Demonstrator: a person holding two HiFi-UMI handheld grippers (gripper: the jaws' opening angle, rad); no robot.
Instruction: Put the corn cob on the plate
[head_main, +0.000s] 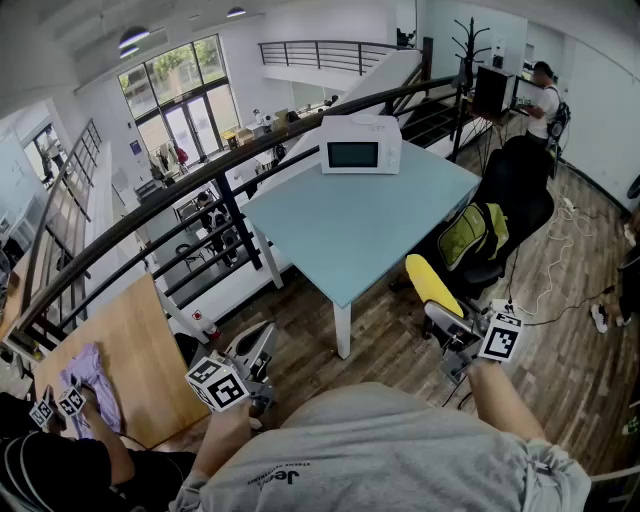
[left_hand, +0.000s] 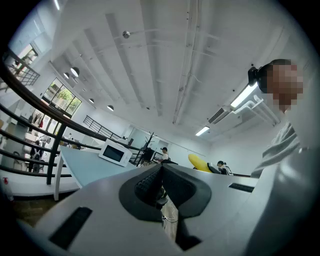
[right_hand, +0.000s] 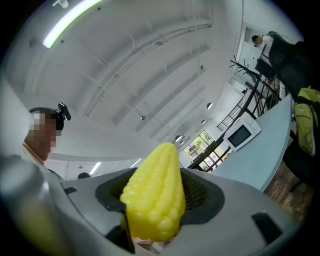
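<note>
**Head view.** You hold both tools low in front of your body, over the wooden plank floor and short of the pale blue rectangular table. Your right gripper carries the yellow, knobbly plastic corn cob, whose tip angles up and away from you. That lifted carry keeps the cob clear of the black office chair just beside it. Your left gripper points level toward the table with nothing in it. It looks parked as the spare tool. The only thing on the table is a white boxy microwave at the far end. No plate shows here (nor in the other two views), so the drop spot has to be found before anything else.

**Left gripper view.** The ribbed black pads meet at the tips with nothing between them, so this tool is closed and idle. Beyond it you can see the table and the microwave.

**Right gripper view.** The jaws stand wide because the cob's thick body fills the gap. The pads press its sides near the fat end and the tapered tip pokes out past them. This is a firm grip around the widest part, which I judge makes a slip unlikely.

**Judgement.** The pick is done and the carry is under way. The placement has not begun.
</note>
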